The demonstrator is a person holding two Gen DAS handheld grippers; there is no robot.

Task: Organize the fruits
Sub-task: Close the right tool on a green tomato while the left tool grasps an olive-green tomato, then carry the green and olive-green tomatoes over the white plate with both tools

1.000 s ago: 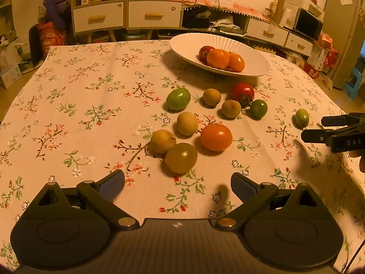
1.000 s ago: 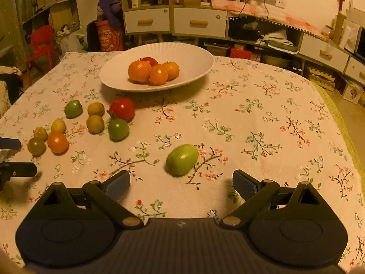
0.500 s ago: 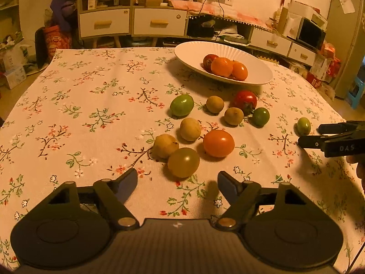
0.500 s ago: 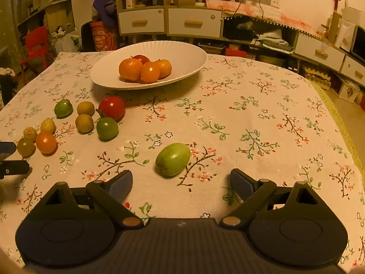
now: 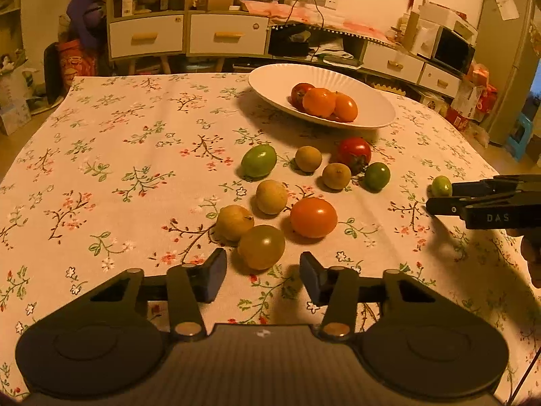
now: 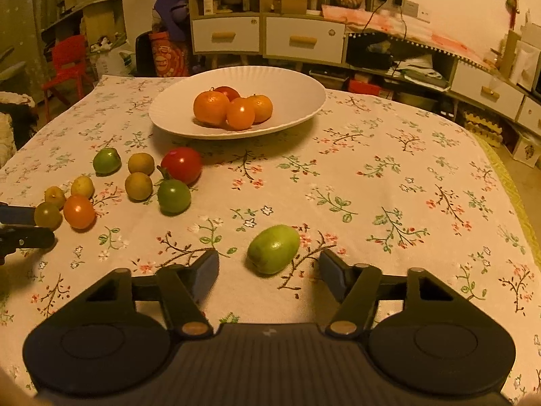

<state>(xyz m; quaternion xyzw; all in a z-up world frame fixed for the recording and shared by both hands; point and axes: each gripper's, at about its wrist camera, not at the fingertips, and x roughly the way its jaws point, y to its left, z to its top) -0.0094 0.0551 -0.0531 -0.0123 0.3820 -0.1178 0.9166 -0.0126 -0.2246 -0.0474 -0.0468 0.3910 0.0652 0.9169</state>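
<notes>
Fingers [image 5: 263,274] left closing around olive fruit [image 5: 261,247], right [image 6: 268,272] around green fruit [image 6: 274,249], not touching; both near plate [image 6: 304,108], for moving there.

Your worktop [image 6: 389,169] lies bare right of the plate [image 6: 297,88]; on its left, 9 clustered fruits [image 6: 179,164] block any low pass.

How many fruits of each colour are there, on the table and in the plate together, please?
Orange fruits: 4
Red fruits: 2
Green fruits: 3
Olive fruit: 1
Yellow-brown fruits: 4
Total: 14
</notes>
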